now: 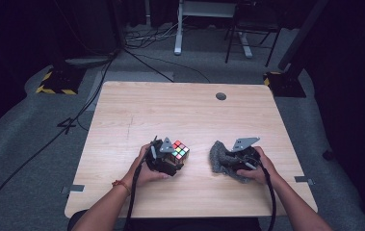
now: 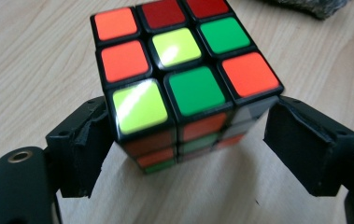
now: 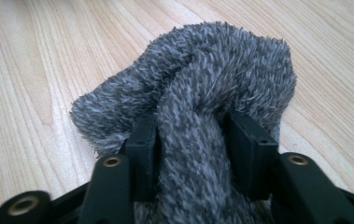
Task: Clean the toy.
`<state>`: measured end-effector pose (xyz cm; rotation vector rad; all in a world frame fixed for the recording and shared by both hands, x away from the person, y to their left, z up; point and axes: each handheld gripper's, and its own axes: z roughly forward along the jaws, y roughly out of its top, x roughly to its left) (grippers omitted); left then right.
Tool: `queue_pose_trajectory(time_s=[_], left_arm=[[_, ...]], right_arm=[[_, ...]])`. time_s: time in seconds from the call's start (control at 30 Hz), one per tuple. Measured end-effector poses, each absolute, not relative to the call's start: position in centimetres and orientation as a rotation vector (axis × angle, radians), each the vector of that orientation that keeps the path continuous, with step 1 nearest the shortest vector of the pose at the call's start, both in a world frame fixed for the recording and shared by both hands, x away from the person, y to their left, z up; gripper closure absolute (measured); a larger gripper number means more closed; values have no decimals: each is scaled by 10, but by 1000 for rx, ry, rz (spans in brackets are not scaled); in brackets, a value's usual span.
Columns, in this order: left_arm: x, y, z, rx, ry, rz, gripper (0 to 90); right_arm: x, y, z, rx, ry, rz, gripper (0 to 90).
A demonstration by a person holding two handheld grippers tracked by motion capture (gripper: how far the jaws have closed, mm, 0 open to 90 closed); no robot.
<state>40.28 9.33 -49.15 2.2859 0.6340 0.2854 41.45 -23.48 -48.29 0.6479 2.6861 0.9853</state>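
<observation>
Beyond the puzzle cube [image 1: 180, 150], wide bare counter [image 1: 180, 108] up to the far edge. Left hand-held gripper [image 2: 184, 140] spread wide around the cube, jaws not quite touching. Right hand-held gripper [image 3: 191, 140] pinching the grey fuzzy cloth [image 3: 202, 93], right of the cube.

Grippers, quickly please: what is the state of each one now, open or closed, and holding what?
Left gripper: open, jaws on either side of the Rubik's cube, a gap at one jaw.
Right gripper: closed on the grey fuzzy cloth.

Black two-jaw tools [image 1: 166, 159] with brass rivets, grey three-cornered plates, trailing black cables — an orange wristband [image 1: 121, 185].
</observation>
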Motion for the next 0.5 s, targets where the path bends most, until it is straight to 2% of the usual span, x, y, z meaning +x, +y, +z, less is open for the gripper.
queue_pose_trajectory(time_s=[0.27, 0.5], left_arm=[[411, 86, -494, 2272, 620, 286, 256], [419, 84, -492, 2295, 590, 269, 316]], right_arm=[[415, -236, -483, 637, 2694, 994, 617], [412, -236, -481, 592, 2691, 992, 714]])
